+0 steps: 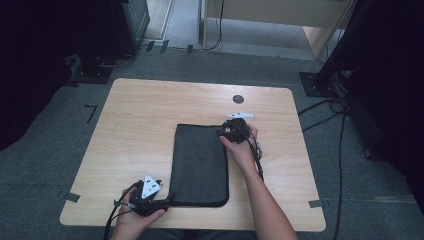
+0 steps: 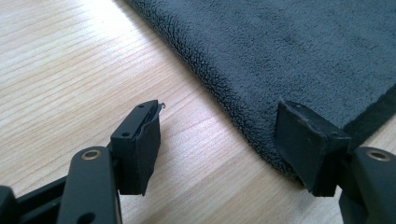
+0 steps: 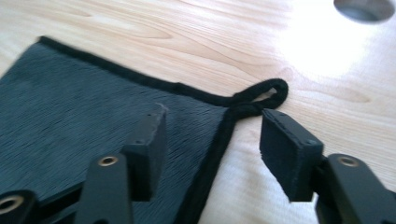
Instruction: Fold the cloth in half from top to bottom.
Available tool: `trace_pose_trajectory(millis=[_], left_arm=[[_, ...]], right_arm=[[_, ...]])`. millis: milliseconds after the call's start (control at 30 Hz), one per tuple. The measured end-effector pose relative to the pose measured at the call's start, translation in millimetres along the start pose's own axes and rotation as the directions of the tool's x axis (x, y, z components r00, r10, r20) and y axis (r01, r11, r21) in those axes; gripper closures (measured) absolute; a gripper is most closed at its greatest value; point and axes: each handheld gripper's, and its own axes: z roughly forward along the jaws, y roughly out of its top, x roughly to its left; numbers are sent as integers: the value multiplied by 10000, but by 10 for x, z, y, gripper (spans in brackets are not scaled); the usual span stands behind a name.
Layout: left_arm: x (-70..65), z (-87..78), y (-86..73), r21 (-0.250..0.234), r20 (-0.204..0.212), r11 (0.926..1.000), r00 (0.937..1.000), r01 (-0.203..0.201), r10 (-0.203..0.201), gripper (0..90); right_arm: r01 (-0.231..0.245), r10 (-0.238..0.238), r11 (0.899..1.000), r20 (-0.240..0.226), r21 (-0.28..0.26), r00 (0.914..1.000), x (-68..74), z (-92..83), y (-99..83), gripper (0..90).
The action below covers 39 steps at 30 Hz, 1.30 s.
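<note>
A dark grey towel [image 1: 200, 160] lies folded flat on the wooden table [image 1: 145, 110]. My left gripper [image 1: 166, 199] is at the towel's near left corner. In the left gripper view it stands open [image 2: 219, 112], one jaw over bare wood and the other over the fluffy edge of the towel [image 2: 289, 46]. My right gripper [image 1: 226, 131] is at the far right corner. It is open too [image 3: 215, 114], straddling the black hemmed edge of the towel [image 3: 70, 116], just short of a small hanging loop [image 3: 268, 91]. Neither gripper's pads press on the cloth.
A round hole [image 1: 238, 98] in the tabletop lies just beyond the right gripper and appears as a hole [image 3: 364, 9] at the top right of the right gripper view. Bare wood surrounds the towel. Cables trail across the carpet to the right of the table.
</note>
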Motion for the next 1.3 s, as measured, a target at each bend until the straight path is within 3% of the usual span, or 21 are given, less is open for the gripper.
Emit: trace_pose_trajectory(millis=[67,167,367,400,467,500,600,633,767,900,1067,1133,1300], left_arm=[[8,-1,1,43,46,10000,10000,-16,16,325],[4,0,0,10,54,10000,10000,2,-2,329],[4,-2,-1,7,77,10000,10000,-7,7,332],[5,-1,2,17,98,10000,9999,-38,38,335],[6,1,5,31,114,10000,9999,-36,36,336],[8,2,7,34,128,10000,9999,-52,52,337],[27,1,25,151,241,9999,9997,-62,59,336],[57,2,51,235,462,9997,9989,11,-22,329],[199,9,184,-100,954,9973,9928,731,-718,321],[363,89,477,-631,391,9952,9966,754,-730,327],[570,361,802,-734,-522,9952,9963,645,-684,327],[677,526,926,-602,-866,9964,9942,591,-642,327],[913,837,1197,-402,-1081,9951,9896,908,-946,339]], right_arm=[[-74,73,9999,32,117,10000,-32,73,-12,447],[-300,303,9995,-304,119,9991,-37,142,-31,449],[2,-2,10000,-777,-6,9970,32,180,-61,457],[165,-166,9999,-670,-27,9976,49,181,-66,487],[1101,-1103,9938,-215,-134,9937,140,185,-102,584],[1223,-1229,9922,-301,-221,9920,153,186,-112,638],[1052,-1087,9934,-841,-448,9905,136,180,-148,750],[1045,-1085,9934,-916,-465,9899,136,179,-153,766],[993,-1051,9935,-1139,-557,9879,114,182,-162,808],[1135,-1208,9909,-1056,-722,9871,129,180,-182,819],[1549,-1630,9828,-775,-1009,9836,178,155,-207,827],[1685,-1820,9757,-896,-1403,9792,179,112,-221,827],[1200,-1502,9694,-1310,-2139,9799,162,1,-258,827]])
